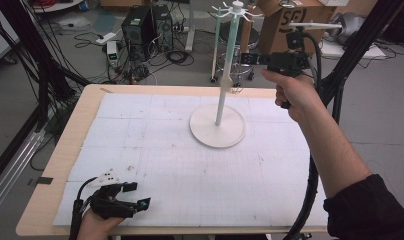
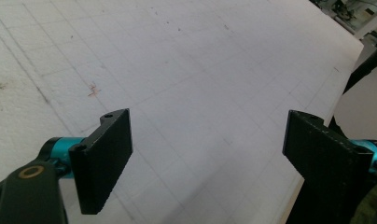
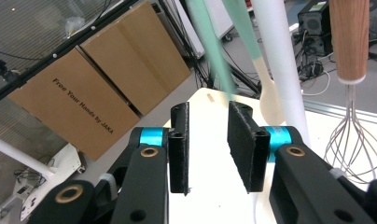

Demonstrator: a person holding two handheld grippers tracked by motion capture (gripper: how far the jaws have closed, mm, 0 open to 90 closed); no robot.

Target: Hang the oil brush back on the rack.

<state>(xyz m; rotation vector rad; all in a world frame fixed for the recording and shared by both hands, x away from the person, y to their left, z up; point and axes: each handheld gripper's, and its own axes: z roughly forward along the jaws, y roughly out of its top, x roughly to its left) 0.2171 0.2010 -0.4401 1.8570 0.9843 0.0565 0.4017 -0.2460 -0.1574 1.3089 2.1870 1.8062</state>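
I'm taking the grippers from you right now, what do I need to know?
Left gripper: open, empty, low over the white mat at the near left corner.
Right gripper: raised beside the white utensil stand, jaws narrowly apart, nothing between them.
Hanging on the stand: a green-handled utensil and a wooden-handled whisk.
Nothing is gripped yet. Probably left: close on the green handle and lift it off.

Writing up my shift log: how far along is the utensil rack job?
Hanging on the rack already: a whisk and a teal-handled utensil. In hand: the right gripper is raised by the teal handle, jaws slightly apart, gripping nothing; the left gripper rests open at the table's near edge. Left: closing on that handle, probably.
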